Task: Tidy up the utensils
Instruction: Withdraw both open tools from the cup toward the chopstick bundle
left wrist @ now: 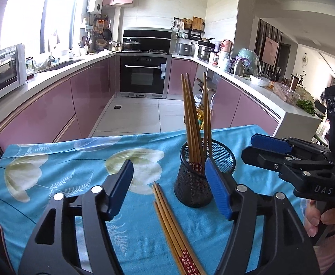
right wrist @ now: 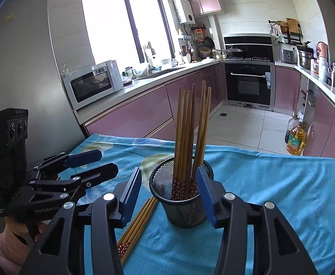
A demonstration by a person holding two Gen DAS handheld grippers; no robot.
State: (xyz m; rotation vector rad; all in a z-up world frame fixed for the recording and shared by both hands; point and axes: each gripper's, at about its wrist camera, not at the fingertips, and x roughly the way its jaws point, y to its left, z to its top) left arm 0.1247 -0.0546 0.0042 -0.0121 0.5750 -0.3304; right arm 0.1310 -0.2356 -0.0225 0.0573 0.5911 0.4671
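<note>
Pink-cabinet kitchen behind, blue floral tablecloth (left wrist: 52, 167) up front. On it stands my black mesh cup (right wrist: 178, 197) with a bunch of wooden chopsticks (right wrist: 188, 133) upright inside, red flowery ends down. More loose chopsticks (left wrist: 174, 231) lie flat on the cloth just beside the cup (same pattern). My left gripper (left wrist: 169, 190) is spread with nothing between the pads, and so is my right gripper (right wrist: 169, 192), whose pads sit either side of the cup without pressing it.

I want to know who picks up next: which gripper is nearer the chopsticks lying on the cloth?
Left. The left gripper is open right over the loose chopsticks; the right gripper flanks the mesh cup beside them.
</note>
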